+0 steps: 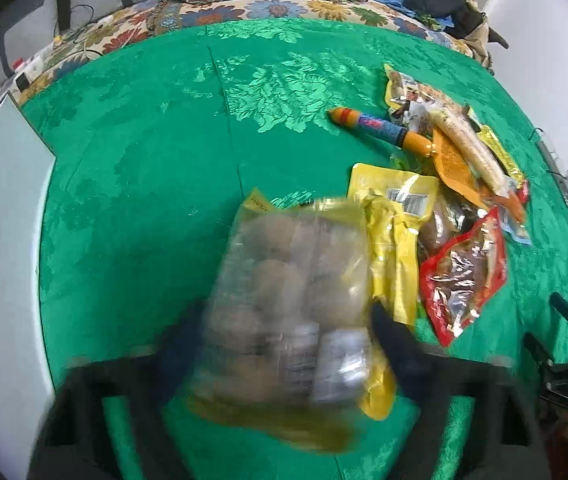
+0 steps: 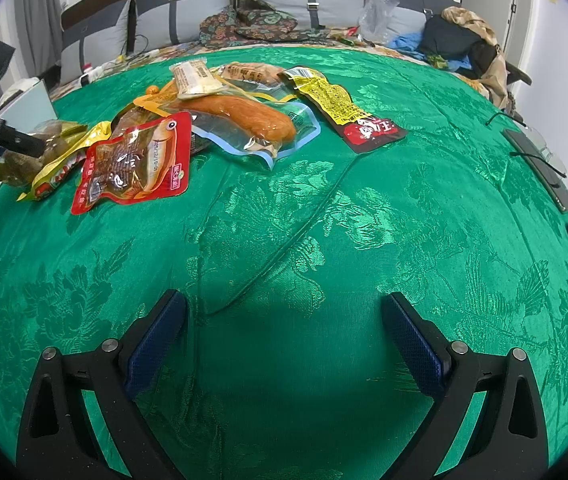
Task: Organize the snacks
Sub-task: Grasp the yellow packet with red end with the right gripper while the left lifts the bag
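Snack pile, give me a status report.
Left gripper shut on clear bag of round snacks. Right gripper open, empty, above green cloth. Snack pile unsorted.

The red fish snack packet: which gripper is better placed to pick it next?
Probably the right gripper: it is open and empty. The left gripper's fingers already hold a clear bag of round snacks, beside the red fish packet.

The left gripper [image 1: 284, 332] is pointed steeply downward, its jaws closed on a clear bag of round snacks [image 1: 284, 280], seen blurred. The right gripper [image 2: 284, 312] is held tilted downward, its jaws spread wide with nothing between them.
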